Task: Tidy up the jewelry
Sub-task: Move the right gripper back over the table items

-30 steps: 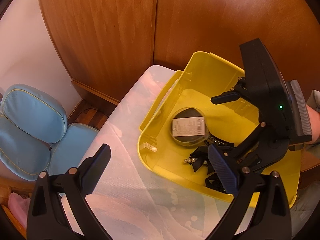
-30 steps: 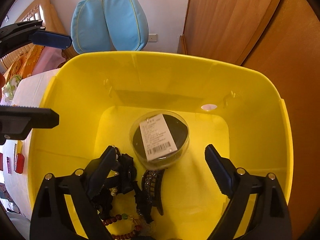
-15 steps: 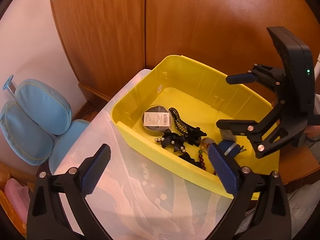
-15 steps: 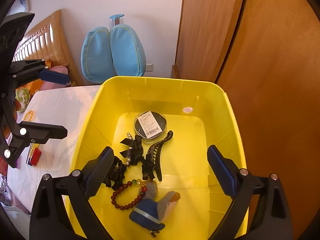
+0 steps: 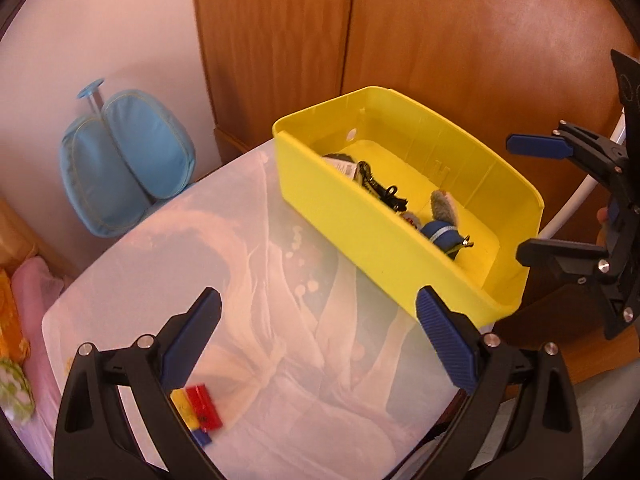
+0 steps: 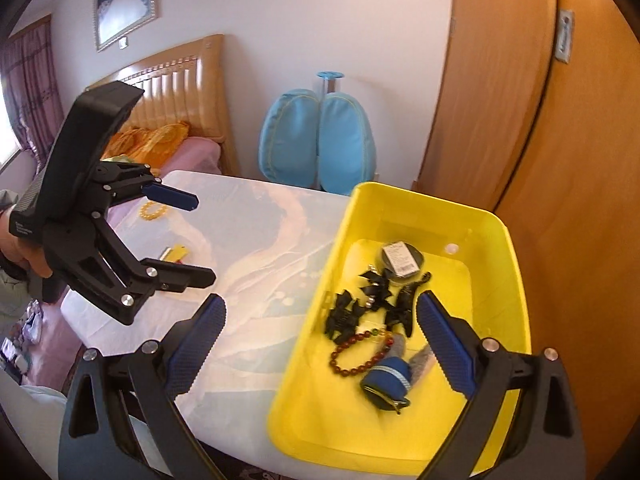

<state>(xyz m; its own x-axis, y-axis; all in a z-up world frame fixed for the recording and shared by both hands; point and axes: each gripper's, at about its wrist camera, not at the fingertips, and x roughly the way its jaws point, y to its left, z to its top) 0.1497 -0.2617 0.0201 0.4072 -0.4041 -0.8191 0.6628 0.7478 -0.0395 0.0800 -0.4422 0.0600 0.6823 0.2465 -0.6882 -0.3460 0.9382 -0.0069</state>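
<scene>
Yellow plastic bin [image 6: 508, 280] sits at table [image 6: 248, 248] edge nr wooden wardrobe; holds round tin w/ label [image 6: 400, 260], black hair clips [image 6: 360, 308], red bead bracelet [image 6: 352, 360], blue pouch [image 6: 386, 380]. L gripper [image 5: 316, 340] jaws apart, empty, over table. R gripper [image 6: 320, 340] jaws wide, empty. Amber bracelet [image 6: 154, 210], red/yellow clips [image 5: 198, 406] lie outside bin.

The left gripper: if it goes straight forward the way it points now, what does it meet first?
Probably the white table top. The left gripper is open and empty, and bare table lies between its fingers. The yellow bin stands to the right of that line, though depth is hard to judge.
</scene>
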